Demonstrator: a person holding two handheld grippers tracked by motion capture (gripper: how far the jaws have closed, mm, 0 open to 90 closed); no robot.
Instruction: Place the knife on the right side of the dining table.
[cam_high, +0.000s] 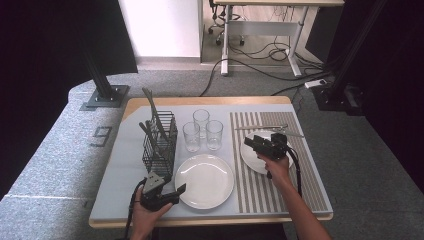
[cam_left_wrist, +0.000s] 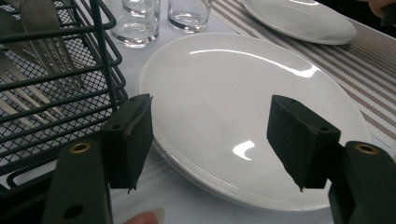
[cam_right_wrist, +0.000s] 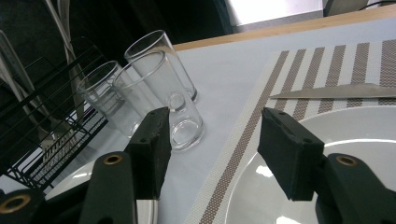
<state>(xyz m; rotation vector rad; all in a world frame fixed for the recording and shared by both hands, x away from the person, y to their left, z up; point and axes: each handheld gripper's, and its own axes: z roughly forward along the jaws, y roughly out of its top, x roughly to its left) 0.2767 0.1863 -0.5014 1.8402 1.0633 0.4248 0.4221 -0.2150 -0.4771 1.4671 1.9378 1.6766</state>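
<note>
left gripper (cam_left_wrist: 210, 140) jaws wide, empty | right gripper (cam_right_wrist: 212, 149) likewise | basket (cam_left_wrist: 56, 93) cutlery half-hidden

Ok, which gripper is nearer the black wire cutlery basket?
Left. The left gripper sits just in front of the black wire cutlery basket, at the large white plate's edge. The right gripper is across the table, over the small white plate on the striped mat.
</note>
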